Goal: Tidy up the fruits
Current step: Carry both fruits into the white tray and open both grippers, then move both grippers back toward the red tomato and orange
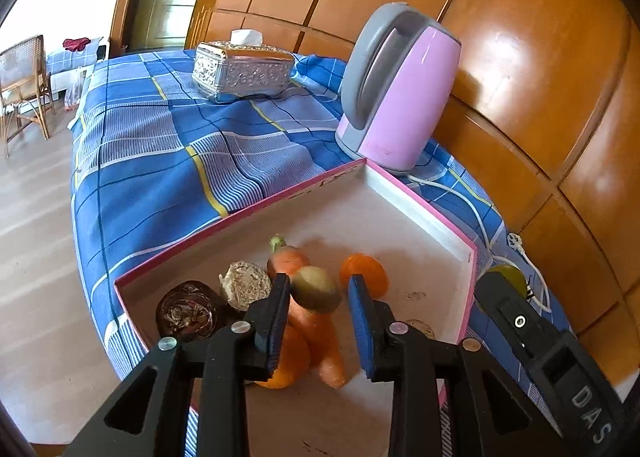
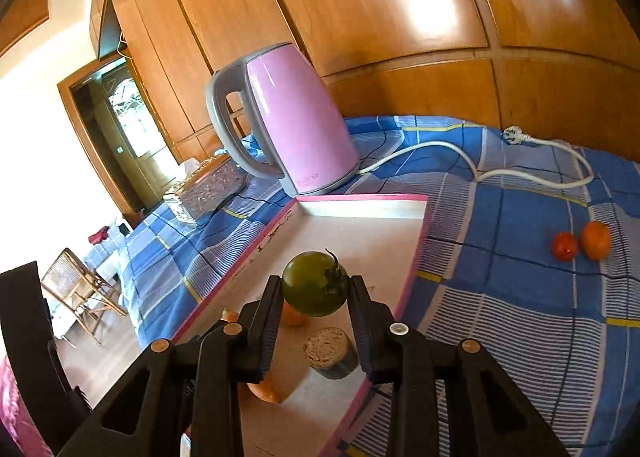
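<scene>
A white tray with a pink rim point(image 1: 420, 209) lies on the blue checked cloth. My left gripper point(image 1: 319, 279) hangs open over it. A blurred brown-green kiwi point(image 1: 316, 289) sits between its fingers, close to the left pad and apart from the right one. Below lie a carrot point(image 1: 320, 341), an orange point(image 1: 366, 273), a dark round fruit point(image 1: 186, 313) and a pale cut piece point(image 1: 244, 285). My right gripper point(image 2: 315, 281) is shut on a green tomato point(image 2: 314, 285), held above the tray point(image 2: 360, 201). A red tomato point(image 2: 564, 246) and an orange point(image 2: 596, 240) rest on the cloth to the right.
A pink kettle point(image 1: 400, 89) stands just behind the tray, and its white cord point(image 2: 460, 149) and plug point(image 2: 514, 134) trail over the cloth. A silver tissue box point(image 1: 240, 69) is farther back. Wooden panels point(image 1: 520, 37) close the right side. The cloth drops to the floor on the left.
</scene>
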`<state>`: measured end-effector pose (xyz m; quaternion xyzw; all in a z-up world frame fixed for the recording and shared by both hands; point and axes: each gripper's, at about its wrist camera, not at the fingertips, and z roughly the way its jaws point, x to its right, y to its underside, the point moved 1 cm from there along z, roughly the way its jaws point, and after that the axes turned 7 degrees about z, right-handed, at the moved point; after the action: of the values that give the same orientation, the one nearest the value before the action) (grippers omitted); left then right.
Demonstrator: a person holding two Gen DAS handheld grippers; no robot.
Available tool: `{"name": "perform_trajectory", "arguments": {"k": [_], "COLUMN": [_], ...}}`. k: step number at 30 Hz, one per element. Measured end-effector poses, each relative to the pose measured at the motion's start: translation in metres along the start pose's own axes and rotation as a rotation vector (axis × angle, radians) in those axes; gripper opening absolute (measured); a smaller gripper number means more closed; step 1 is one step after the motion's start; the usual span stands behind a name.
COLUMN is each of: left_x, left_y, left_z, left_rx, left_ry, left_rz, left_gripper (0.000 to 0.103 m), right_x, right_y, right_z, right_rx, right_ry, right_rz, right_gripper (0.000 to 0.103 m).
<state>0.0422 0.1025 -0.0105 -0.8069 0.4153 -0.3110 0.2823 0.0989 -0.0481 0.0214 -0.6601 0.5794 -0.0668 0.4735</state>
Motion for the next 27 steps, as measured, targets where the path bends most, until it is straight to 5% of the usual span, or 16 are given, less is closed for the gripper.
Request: {"name": "perform_trajectory", "arguments": {"k": [4,27], "left_x": [-0.002,0.019], "left_y": [-0.002,0.001], "left_z": [-0.002,-0.012], "left_rx": [0.01,0.057], "left_ry": [0.0,0.037], "left_rz": [-0.017,0.086], "left_gripper": [0.059,0.071], "right_x": [0.002,0.042], "right_y": [-0.002,0.004], "right_z": [0.001,-0.035], "right_rx": [0.0,0.022], "right_ry": [-0.013,0.161], "right_rz": [0.014,0.028], "right_gripper": [0.036,0.037]}}
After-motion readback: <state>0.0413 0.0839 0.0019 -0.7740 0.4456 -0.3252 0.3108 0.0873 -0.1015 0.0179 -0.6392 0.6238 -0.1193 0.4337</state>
